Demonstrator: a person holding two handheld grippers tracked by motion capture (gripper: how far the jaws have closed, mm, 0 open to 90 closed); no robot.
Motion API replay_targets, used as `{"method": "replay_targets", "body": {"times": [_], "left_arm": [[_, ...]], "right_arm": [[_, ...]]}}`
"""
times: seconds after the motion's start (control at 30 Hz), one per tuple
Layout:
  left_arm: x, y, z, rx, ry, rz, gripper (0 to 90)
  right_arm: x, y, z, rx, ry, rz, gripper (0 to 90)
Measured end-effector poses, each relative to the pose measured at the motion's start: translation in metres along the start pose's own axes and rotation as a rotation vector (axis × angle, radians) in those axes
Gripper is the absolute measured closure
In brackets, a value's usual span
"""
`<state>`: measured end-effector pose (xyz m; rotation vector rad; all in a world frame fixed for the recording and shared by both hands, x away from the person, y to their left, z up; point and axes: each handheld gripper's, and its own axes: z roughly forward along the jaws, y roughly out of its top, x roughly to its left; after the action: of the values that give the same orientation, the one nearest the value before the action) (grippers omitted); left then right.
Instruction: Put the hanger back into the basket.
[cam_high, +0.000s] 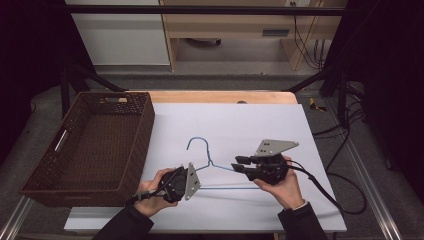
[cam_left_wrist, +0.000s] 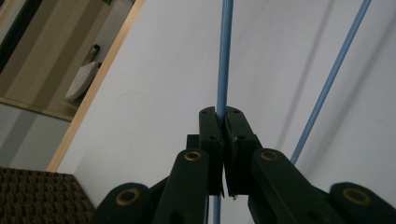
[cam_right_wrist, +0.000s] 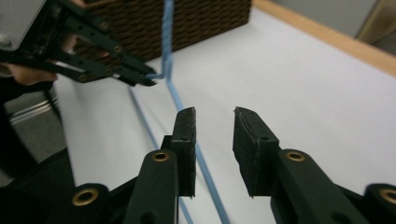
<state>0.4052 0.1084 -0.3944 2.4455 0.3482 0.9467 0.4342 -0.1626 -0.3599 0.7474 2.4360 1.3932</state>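
Up close — left gripper (cam_left_wrist: 223, 119) pinches hanger (cam_left_wrist: 225, 56).

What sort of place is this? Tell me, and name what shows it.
Probably a lab or workshop set up for recording: a table under a white sheet inside a dark metal frame, loose cables on the floor, and plain wooden furniture behind.

No legible text or labels

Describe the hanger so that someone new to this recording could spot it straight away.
On the white table top, right of the dark wicker basket, lies a thin blue wire hanger, hook pointing away from the person. The left gripper is clamped on its wire; the right gripper stands open beside it. It is the one blue thing on the table.
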Motion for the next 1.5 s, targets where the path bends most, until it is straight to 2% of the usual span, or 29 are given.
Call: {"method": "replay_targets", "body": {"times": [0.1,0.13,0.43,0.53,0.7,0.8,1.07,1.2,1.43,1.5], "left_arm": [[0.006,0.004,0.002,0.032,0.01,-0.04,87.0],[0.009,0.005,0.003,0.039,0.01,-0.052,87.0],[0.032,0.018,0.001,0.107,0.035,-0.149,87.0],[0.041,0.024,0.0,0.124,0.042,-0.177,87.0],[0.055,0.035,-0.004,0.135,0.07,-0.221,87.0],[0.065,0.042,-0.006,0.146,0.079,-0.242,87.0],[0.089,0.054,-0.018,0.153,0.088,-0.292,87.0],[0.103,0.053,-0.031,0.122,0.094,-0.332,87.0],[0.133,0.041,-0.053,0.105,0.086,-0.41,87.0],[0.141,0.036,-0.059,0.103,0.095,-0.434,87.0]], "right_arm": [[-0.009,-0.003,-0.012,-0.063,-0.049,0.035,62.2],[-0.013,-0.006,-0.016,-0.092,-0.066,0.044,57.0],[-0.026,-0.026,-0.034,-0.165,-0.16,0.098,27.5],[-0.027,-0.033,-0.041,-0.177,-0.208,0.111,18.0],[-0.029,-0.045,-0.052,-0.193,-0.254,0.133,12.4],[-0.03,-0.052,-0.055,-0.173,-0.281,0.145,10.7],[-0.034,-0.069,-0.05,-0.117,-0.295,0.18,8.4],[-0.034,-0.071,-0.047,-0.106,-0.298,0.182,8.1],[-0.035,-0.074,-0.042,-0.092,-0.289,0.19,7.8],[-0.035,-0.075,-0.041,-0.087,-0.292,0.192,7.8]]}}
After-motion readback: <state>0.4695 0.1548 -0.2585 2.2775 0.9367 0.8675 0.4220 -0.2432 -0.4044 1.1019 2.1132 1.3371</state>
